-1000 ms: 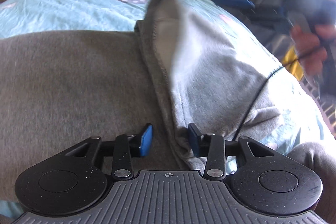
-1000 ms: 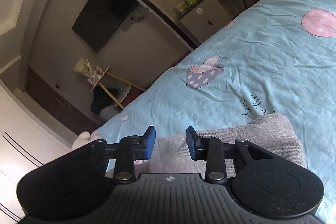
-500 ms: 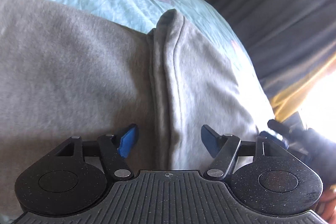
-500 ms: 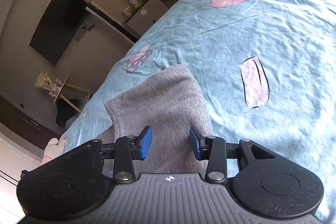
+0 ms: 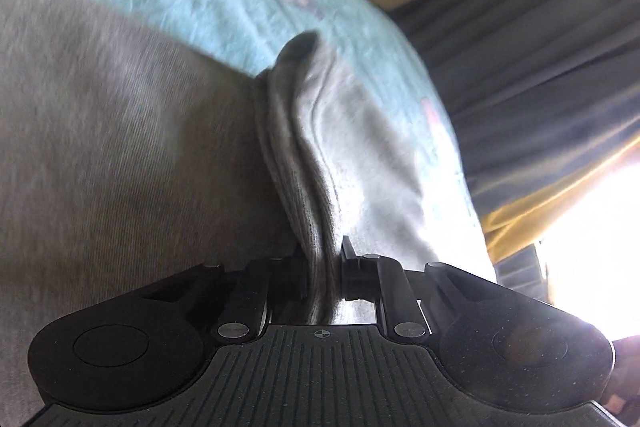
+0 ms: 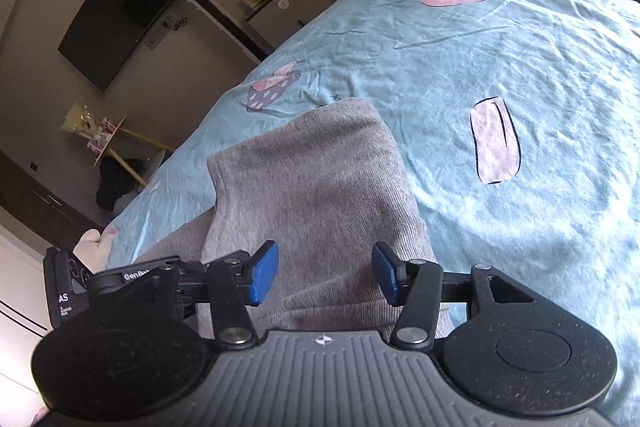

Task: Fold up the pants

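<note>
Here the left hand-held gripper (image 5: 323,267) pinches the pants (image 5: 120,155); right hand-held gripper (image 6: 325,273) spread above them.

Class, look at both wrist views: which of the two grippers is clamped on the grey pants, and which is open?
The left gripper is clamped on a bunched fold of the pants. The right gripper is open, blue pads apart above the cloth.

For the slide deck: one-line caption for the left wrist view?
Left hand-held gripper shut on a bunched fold of grey pants.

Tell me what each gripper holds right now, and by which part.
The left gripper is shut on the grey pants, pinching a bunched ridge of fabric at their edge. The right gripper is open above the pants, holding nothing.
</note>
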Motion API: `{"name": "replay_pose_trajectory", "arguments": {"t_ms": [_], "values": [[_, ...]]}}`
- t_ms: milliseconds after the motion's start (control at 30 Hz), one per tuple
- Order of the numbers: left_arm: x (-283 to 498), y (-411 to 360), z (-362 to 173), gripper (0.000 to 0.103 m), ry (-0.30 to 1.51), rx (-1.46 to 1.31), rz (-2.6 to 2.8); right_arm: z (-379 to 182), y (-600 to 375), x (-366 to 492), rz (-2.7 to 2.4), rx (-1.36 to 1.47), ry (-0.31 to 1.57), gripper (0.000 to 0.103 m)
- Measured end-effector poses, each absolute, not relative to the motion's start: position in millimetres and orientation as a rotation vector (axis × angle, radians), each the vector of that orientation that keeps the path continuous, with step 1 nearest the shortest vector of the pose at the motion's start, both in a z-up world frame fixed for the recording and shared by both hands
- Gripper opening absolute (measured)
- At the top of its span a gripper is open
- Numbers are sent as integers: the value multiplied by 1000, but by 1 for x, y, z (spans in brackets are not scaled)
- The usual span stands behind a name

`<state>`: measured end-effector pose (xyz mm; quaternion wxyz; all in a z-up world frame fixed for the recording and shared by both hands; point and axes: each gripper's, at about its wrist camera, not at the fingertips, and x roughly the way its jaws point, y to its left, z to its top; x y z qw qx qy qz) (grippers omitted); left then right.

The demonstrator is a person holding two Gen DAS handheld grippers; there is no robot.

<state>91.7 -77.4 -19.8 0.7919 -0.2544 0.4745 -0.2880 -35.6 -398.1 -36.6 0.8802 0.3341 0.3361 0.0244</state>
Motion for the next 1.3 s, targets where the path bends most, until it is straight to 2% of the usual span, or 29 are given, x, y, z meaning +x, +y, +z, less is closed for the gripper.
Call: {"name": "replay_pose_trajectory", "arguments": {"t_ms": [200, 300, 433, 533, 600, 667, 767, 900, 1000, 1100, 1133, 1167, 1233, 1300], "values": [[84, -43, 13, 16, 976, -410, -589, -29, -395, -40, 33, 635, 706, 53], [76, -20, 17, 16, 952, -282, -496, -27, -389, -37, 38, 610, 715, 53], [70, 14, 8, 19, 968, -252, -388, -26, -380, -28, 61, 592, 719, 53], [72, 22, 0, 31, 982, -261, -340, -23, -370, -21, 61, 572, 703, 53], [75, 23, -1, 46, 965, -278, -340, -22, -361, -17, 70, 562, 699, 53], [74, 23, -3, 69, 960, -316, -368, -24, -355, -13, 87, 592, 715, 52], [73, 20, -10, 70, 971, -339, -397, -32, -349, -11, 94, 636, 768, 52], [77, 16, -19, 69, 998, -317, -405, -32, -341, -1, 48, 542, 807, 56], [83, 15, -20, 66, 990, -313, -387, -31, -342, 14, 36, 510, 792, 66], [87, 13, -19, 63, 974, -298, -372, -34, -344, 32, 15, 489, 778, 66], [88, 13, -18, 59, 966, -295, -366, -34, -344, 37, 2, 482, 767, 66], [89, 13, -18, 57, 957, -295, -363, -33, -345, 42, -8, 477, 754, 64], [89, 14, -17, 56, 939, -295, -366, -28, -344, 51, -5, 475, 715, 52], [91, 14, -20, 55, 941, -286, -361, -24, -340, 64, 19, 444, 704, 36]]}}
